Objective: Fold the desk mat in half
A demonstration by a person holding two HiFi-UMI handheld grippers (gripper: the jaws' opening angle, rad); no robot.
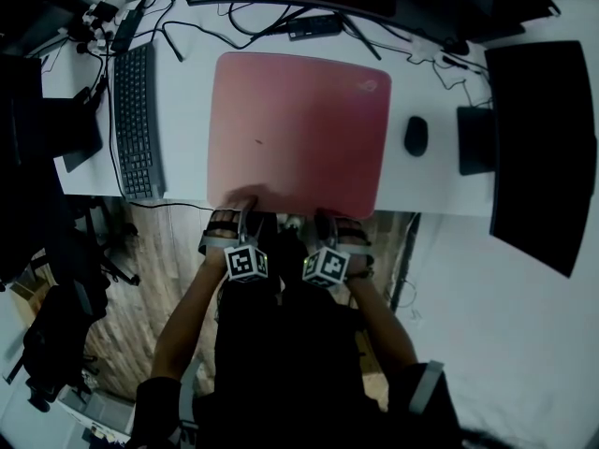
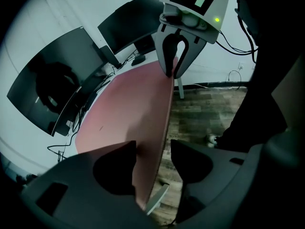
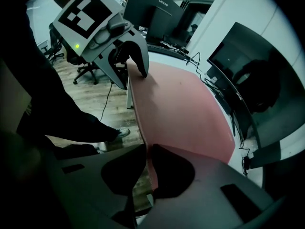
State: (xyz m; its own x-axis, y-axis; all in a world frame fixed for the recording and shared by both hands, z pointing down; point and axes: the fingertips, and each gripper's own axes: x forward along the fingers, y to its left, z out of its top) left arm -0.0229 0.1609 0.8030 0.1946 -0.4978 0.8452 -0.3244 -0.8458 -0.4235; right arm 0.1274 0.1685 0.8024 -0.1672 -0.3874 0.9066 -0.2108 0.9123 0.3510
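desk mat (image 1: pixel 299 134) flat on tabletop (image 1: pixel 187 110), near edge at rim by me. my right fingers (image 3: pixel 174 175) clenched on that edge. my left fingers (image 2: pixel 114 171) released, edge between them. risk: lifting now, left side slips, fold skews, mat sweeps mouse (image 1: pixel 416 136).

Desk mat (image 1: pixel 299 134): plain pinkish red. Desk (image 1: pixel 187 101): white. Keyboard (image 1: pixel 134 124), mouse (image 1: pixel 416 136), monitor (image 1: pixel 538 148): black. Floor (image 1: pixel 150 251): brown wood grain. Left gripper (image 1: pixel 234 215), right gripper (image 1: pixel 329 218): grey, cubes with black-and-white square markers.
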